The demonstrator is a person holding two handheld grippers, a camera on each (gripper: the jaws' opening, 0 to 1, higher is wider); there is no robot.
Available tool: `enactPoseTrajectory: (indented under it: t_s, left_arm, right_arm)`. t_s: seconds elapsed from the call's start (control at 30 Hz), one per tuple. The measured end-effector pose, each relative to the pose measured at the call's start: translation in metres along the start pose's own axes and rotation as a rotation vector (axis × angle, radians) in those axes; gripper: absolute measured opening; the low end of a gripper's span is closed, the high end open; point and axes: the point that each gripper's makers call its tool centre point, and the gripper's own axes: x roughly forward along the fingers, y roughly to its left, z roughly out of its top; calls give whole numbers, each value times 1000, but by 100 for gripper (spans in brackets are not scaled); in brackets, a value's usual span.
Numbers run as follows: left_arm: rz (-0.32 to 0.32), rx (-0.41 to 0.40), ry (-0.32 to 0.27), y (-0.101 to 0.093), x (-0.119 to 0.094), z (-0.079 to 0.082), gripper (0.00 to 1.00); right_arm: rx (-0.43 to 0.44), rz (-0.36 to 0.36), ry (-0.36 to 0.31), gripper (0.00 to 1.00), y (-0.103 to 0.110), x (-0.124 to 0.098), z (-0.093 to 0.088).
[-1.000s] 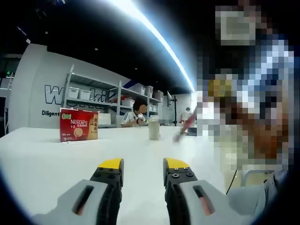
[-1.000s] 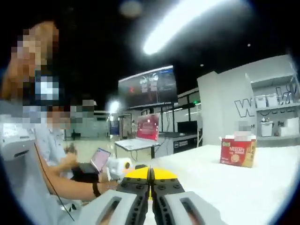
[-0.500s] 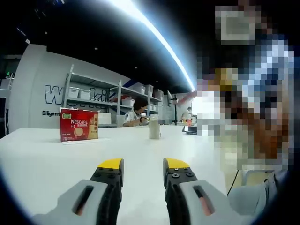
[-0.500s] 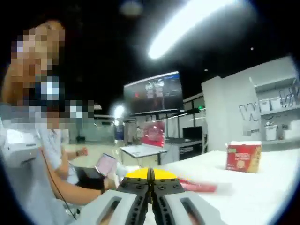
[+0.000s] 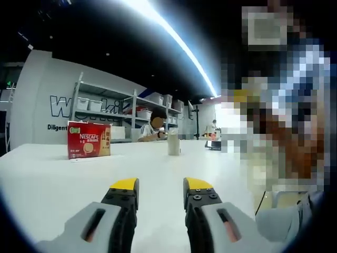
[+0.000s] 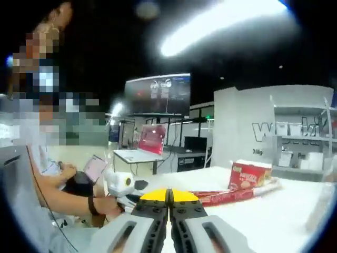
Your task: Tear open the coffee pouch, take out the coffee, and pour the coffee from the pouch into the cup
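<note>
You are facing a white table under a dark ceiling where a long light strip is glowing. Metal shelves are lining a white lettered wall. A hanging screen is showing beyond.

Coffee box: red cardboard Nescafé carton, upright on the white table, far left.
Cup: pale, tall paper cup, upright, far centre, well apart from the carton.
Coffee pouch: long red sachet strip, blurred, lying near the carton.
</note>
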Motion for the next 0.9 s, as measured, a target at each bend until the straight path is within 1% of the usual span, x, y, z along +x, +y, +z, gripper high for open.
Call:
enactPoseTrajectory:
  t_s: [0.03,0.07,0.1,0.13,0.17,0.23,0.27,0.3,0.33,0.37,0.43,0.5,0.53,0.57,0.6,0.7,0.77,0.83,0.9]
  left_arm:
    - [1,-1,-1,0,0,0,36]
    - [0,0,-1,0,0,0,36]
    - [-1,1,1,0,0,0,36]
    - [-3,3,3,-1,-1,-1,36]
    - [-3,4,5,-1,-1,-1,36]
    - [-2,7,7,-1,0,-2,36]
    - [-1,5,7,-2,0,-2,36]
    - [0,4,5,-2,0,-1,36]
    - [0,3,2,-2,-1,0,36]
    - [-1,2,0,-2,-1,0,36]
    - [-2,3,1,-5,-1,0,36]
    - [-2,5,4,-6,-1,-1,36]
    - [-2,4,3,-6,-1,-1,36]
    - [-1,3,2,-6,-1,0,36]
    - [-1,3,2,-5,-1,0,36]
    - [-4,2,3,-4,-1,-1,36]
    - [-9,-6,-2,-3,-1,0,36]
    - [-10,-20,-1,0,-1,0,36]
    - [-13,-35,6,1,-1,-1,35]
  right_arm:
    - [31,23,3,1,4,4,-5]
    - [46,53,-16,1,11,5,-1]
    - [48,61,-27,1,13,4,1]
    - [51,65,-78,1,15,-2,17]
    - [43,44,-82,1,10,-3,18]
    - [34,-9,-38,1,-5,-2,6]
    - [33,-45,1,1,-17,-2,-6]
    - [27,-51,7,1,-19,-3,-8]
    - [32,-41,-4,1,-18,-6,-4]
    - [38,-32,-30,1,-15,-8,4]
    - [-10,-50,-42,1,-12,-11,15]
    - [8,-26,-56,1,-8,-9,14]
    - [40,-21,-32,1,-11,-6,2]
    - [55,-21,-6,1,-12,-4,-8]
    - [77,-6,-5,1,-10,-3,-12]
    - [60,2,-30,1,-4,-4,-2]
    - [64,-2,-53,1,-8,-5,4]
    - [79,3,-57,1,-10,-5,4]
    - [84,21,-63,1,-6,-6,6]
